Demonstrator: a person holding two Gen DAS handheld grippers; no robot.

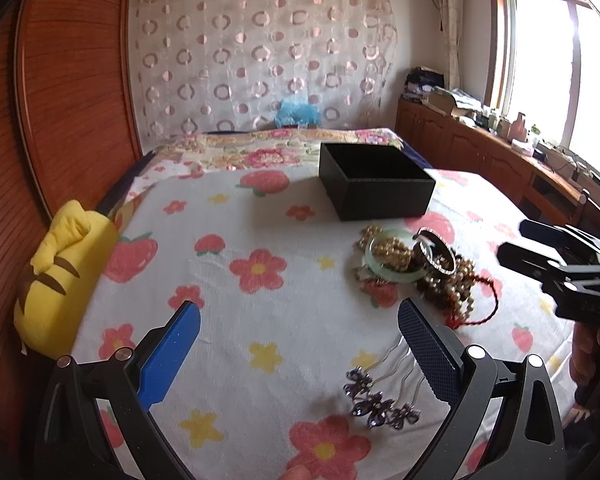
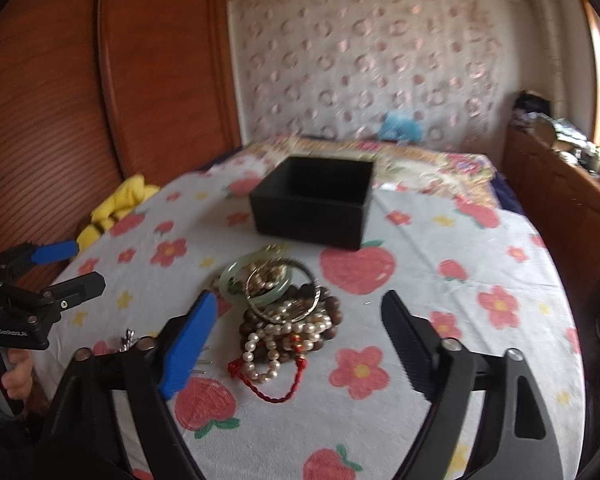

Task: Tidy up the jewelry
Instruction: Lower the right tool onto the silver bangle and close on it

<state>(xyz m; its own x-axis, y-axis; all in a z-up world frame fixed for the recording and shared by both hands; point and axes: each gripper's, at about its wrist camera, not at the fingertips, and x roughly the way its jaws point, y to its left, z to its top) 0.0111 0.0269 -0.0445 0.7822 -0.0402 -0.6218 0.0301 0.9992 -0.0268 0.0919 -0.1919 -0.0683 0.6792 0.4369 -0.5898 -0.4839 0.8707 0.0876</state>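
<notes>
Status: the sorting has not visibly begun. The box [image 2: 312, 210] sits open on the bed [image 2: 420, 320], toward its far side; what shows of its inside is dark and I cannot tell whether anything lies in it.

Jewelry location: the pile [image 2: 284, 308] lies on the bedspread just in front of the box, apart from it. It comprises a green bangle [image 2: 236, 280], a metal bangle [image 2: 300, 292], a pearl strand [image 2: 268, 344], dark beads [image 2: 332, 308] and a red cord [image 2: 276, 394], all heaped and overlapping. A purple hairpin [image 1: 376, 400] lies separately, nearer the left gripper [image 1: 300, 344].

Grippers: the right gripper [image 2: 300, 340] has its fingers spread wide, empty, with the pile lying between and just ahead of them. The left gripper is likewise wide and holds nothing; the hairpin lies close by its right finger.

Judgement: the step in hand is the approach for a first pick. The right gripper appears best placed for the pile. The next move calls for isolating one piece, probably the topmost bangle or the pearls, since tangled strands could drag neighbours along. A low, centred closure is needed, then a lift clear of the heap before carrying to the box.
</notes>
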